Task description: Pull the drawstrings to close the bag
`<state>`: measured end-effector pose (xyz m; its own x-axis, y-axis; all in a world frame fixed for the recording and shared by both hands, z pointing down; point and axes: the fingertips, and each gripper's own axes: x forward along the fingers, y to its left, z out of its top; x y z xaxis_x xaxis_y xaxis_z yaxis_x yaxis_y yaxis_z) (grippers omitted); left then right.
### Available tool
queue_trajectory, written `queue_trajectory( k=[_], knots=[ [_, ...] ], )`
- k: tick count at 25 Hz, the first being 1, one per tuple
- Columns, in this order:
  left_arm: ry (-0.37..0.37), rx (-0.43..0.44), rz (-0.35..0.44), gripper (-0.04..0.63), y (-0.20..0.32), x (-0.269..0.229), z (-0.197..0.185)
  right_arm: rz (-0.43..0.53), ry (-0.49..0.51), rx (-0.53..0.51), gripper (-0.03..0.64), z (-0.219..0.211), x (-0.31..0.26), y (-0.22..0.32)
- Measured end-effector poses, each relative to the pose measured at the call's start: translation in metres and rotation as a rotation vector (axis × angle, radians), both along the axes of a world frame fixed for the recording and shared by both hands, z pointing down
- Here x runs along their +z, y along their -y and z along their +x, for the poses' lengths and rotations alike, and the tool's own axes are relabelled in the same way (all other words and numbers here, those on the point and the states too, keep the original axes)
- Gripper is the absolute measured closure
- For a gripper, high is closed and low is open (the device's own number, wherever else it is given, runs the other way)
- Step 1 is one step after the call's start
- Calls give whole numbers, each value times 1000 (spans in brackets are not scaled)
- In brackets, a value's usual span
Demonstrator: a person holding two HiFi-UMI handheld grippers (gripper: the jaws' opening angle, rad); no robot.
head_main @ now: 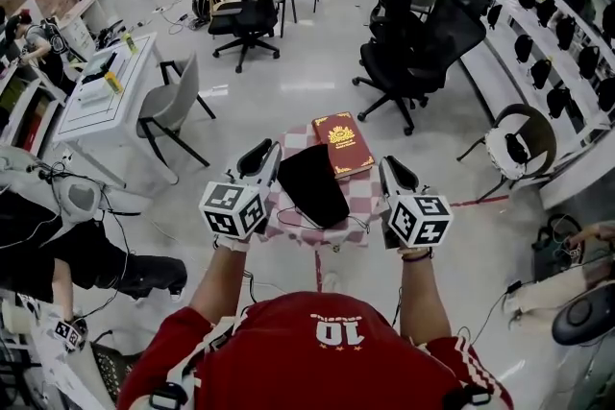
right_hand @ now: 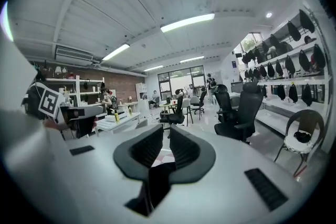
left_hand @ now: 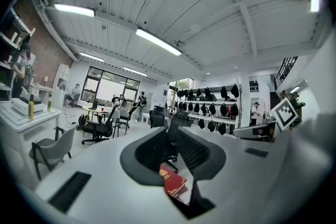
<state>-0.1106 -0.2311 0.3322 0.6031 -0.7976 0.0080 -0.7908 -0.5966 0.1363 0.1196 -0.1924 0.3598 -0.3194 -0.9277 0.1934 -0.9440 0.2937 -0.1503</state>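
In the head view your left gripper [head_main: 264, 154] and right gripper [head_main: 394, 170] hang level on either side of the black bag [head_main: 312, 182]. It lies on the checked table [head_main: 360, 197] beside a red book [head_main: 342, 144], and I judge you flank it so as to pull outward from both sides; only the "10" on your shirt [head_main: 336, 331] is legible, the book's gold print being too small. In the left gripper view the jaws stand slightly apart with nothing between them, and the book [left_hand: 172, 181] shows through the gap. In the right gripper view the jaws are likewise nearly together yet empty, with the bag [right_hand: 157, 178] below them.
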Motion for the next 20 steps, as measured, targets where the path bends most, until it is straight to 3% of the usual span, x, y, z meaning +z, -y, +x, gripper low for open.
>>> queue_trajectory(
  k=[11,20],
  knots=[
    [26,-35,1,585,-7,-5,-7,56,2,56,583,-1,-18,-8],
    [15,-40,15,586,-9,-6,-7,90,-31,77,601,3,-24,-12]
  ],
)
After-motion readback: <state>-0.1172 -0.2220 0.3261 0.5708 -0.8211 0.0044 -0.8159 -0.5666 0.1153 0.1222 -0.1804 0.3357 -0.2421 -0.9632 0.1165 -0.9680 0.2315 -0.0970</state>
